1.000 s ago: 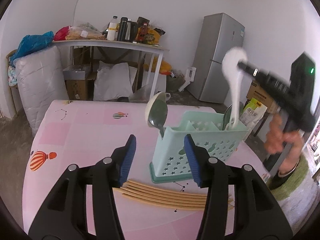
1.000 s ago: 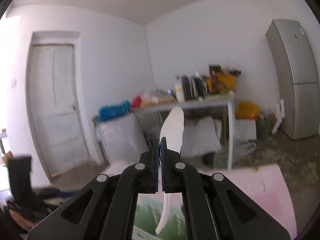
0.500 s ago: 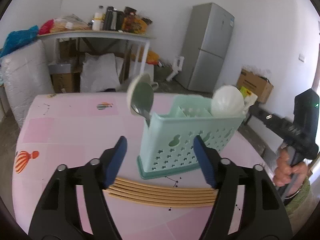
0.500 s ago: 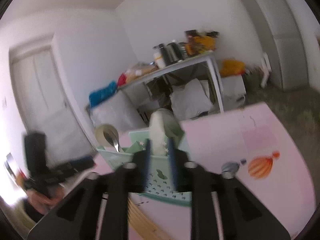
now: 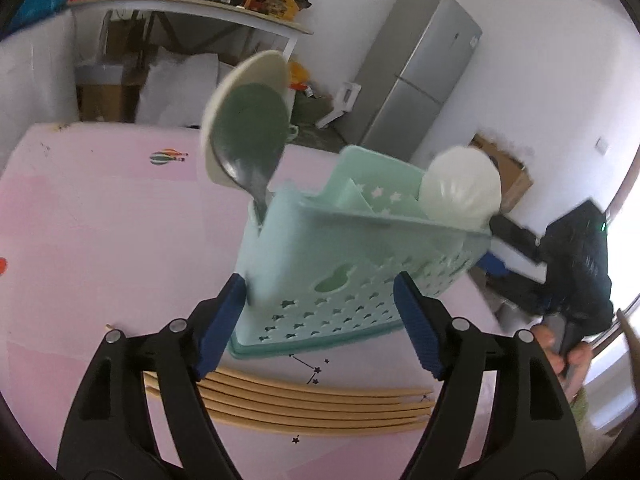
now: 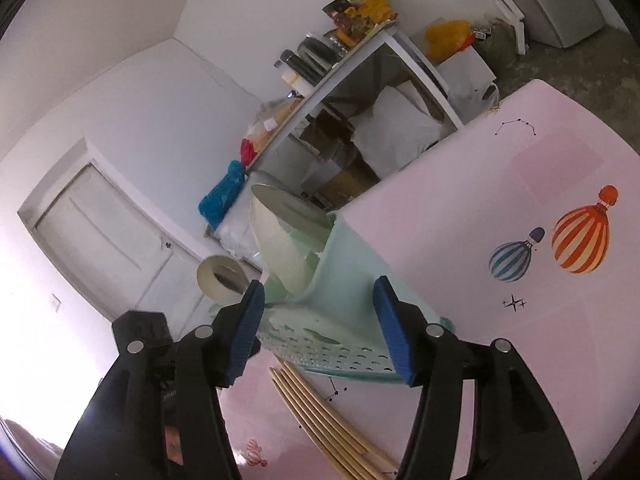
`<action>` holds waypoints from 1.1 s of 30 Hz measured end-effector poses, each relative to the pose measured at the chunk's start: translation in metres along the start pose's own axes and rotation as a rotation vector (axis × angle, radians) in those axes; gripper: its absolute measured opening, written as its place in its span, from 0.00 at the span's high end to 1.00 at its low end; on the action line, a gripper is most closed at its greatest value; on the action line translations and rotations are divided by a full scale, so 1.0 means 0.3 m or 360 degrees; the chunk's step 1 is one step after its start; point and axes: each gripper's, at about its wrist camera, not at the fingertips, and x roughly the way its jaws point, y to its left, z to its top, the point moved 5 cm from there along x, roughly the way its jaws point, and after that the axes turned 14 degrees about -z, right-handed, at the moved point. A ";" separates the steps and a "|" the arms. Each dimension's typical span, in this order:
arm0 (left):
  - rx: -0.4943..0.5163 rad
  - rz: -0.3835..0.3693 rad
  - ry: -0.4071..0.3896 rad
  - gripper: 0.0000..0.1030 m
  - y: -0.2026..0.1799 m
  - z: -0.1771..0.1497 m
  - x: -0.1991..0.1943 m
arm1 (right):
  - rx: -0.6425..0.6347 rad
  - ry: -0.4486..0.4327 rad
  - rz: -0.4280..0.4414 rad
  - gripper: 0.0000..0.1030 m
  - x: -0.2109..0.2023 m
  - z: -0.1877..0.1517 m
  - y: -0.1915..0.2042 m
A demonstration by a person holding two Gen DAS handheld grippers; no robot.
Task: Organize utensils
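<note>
On the pink tabletop (image 5: pixel 100 220), the mint caddy (image 5: pixel 340 280) holds three spoons, chopsticks (image 5: pixel 320 404) lying loose before it — both my left gripper (image 5: pixel 320 320) and right gripper (image 6: pixel 320 324) gape wide, empty, so a careless descent could topple it.

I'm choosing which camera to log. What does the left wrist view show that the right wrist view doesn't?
Only the left view shows the fridge, the metal spoon face-on, and the person's hand holding the right gripper. Only the right view shows the door and striped balloon prints. Both show the caddy, white spoon, chopsticks and pink table.
</note>
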 end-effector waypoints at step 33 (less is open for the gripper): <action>-0.0067 0.0319 0.0226 0.24 0.009 -0.328 -0.206 | 0.0011 0.0267 -0.0308 0.46 -0.030 -0.302 -0.056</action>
